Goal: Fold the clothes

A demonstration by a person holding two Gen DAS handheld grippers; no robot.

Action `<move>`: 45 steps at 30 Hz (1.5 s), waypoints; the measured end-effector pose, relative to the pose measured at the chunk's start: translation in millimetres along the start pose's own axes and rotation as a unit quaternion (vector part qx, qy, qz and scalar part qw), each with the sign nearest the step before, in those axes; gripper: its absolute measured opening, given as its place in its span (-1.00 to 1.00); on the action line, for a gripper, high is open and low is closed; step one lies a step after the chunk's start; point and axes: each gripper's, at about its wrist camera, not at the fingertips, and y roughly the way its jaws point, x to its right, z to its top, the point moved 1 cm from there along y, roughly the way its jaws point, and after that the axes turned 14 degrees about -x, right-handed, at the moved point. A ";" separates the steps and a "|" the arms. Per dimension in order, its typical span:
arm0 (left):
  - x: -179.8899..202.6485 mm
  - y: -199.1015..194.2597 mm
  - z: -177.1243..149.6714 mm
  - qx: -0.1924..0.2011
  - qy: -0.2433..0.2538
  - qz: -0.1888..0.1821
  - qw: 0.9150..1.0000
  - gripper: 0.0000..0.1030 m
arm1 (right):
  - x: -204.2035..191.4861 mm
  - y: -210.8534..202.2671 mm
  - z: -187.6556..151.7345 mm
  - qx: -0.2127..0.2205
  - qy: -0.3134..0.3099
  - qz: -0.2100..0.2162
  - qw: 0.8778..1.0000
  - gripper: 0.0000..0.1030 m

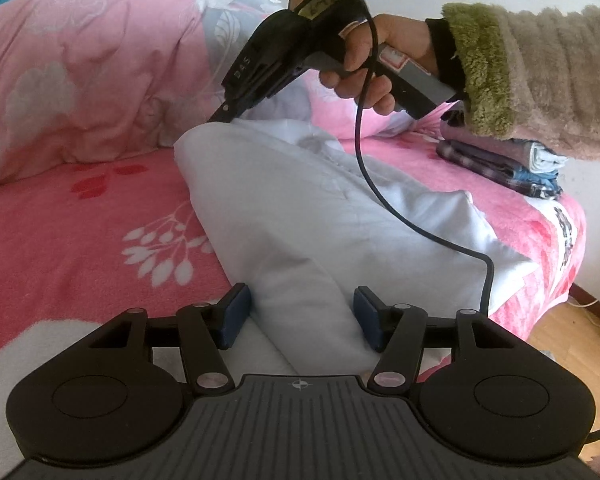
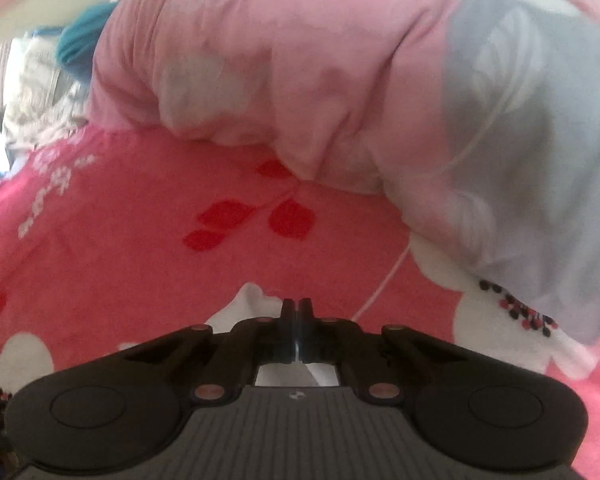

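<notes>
Left gripper (image 1: 302,316) jaws straddle the white garment (image 1: 320,216) half-open; right gripper (image 2: 297,320) jaws closed, empty.

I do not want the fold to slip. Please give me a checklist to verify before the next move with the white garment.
1. Left gripper astride a fold of the white garment: ok; pressing on it: cannot tell.
2. Right gripper shut: ok.
3. Right gripper holding cloth: cannot tell.
4. Black cable clear of the garment: not ok, it trails across it.
5. Pink quilt off the garment: ok.
6. Folded stack out of the way: ok.
</notes>
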 end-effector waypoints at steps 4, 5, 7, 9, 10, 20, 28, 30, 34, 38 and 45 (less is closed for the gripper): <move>-1.4 -0.6 0.1 0.001 0.000 0.000 1.000 0.13 | 8.3 -10.1 -3.6 0.022 0.029 -0.020 0.999 -1.00; -1.5 -0.3 0.2 0.001 0.000 -0.001 1.000 0.13 | 11.9 -10.8 -5.2 0.024 0.039 -0.023 0.999 -1.00; -1.2 0.2 0.4 0.000 0.000 -0.001 1.000 0.13 | 18.6 -11.5 -8.0 0.028 0.056 -0.028 0.998 -1.00; -0.9 0.5 0.6 0.000 -0.001 -0.001 1.000 0.13 | 22.0 -10.1 -8.3 0.028 0.065 -0.032 0.997 -1.00; -0.7 0.6 0.7 0.000 -0.001 -0.001 1.000 0.13 | 21.9 -9.7 -7.2 0.031 0.067 -0.034 0.997 -1.00; -0.3 1.0 0.8 -0.001 -0.001 -0.001 1.000 0.13 | 49.2 -45.0 -16.8 0.073 0.155 -0.035 0.985 -0.97; -0.3 1.3 2.3 -0.005 -0.002 0.000 1.000 0.13 | 86.6 -56.6 -56.7 0.044 0.228 -0.011 0.973 0.22; -0.3 1.5 3.0 -0.007 -0.002 0.001 1.000 0.14 | 90.2 -47.4 -63.4 0.025 0.241 0.016 0.970 0.22; -0.1 1.2 4.2 -0.010 -0.001 0.002 1.000 0.14 | 93.8 -28.8 -75.3 -0.001 0.255 0.059 0.965 -0.25; -0.9 0.3 5.1 -0.015 0.002 0.001 1.000 0.14 | 97.4 -26.7 -82.0 0.011 0.272 0.052 0.961 -0.97; -3.3 0.0 7.1 -0.025 0.002 -0.004 1.000 0.14 | 121.6 -26.9 -97.3 0.021 0.347 0.055 0.936 -0.67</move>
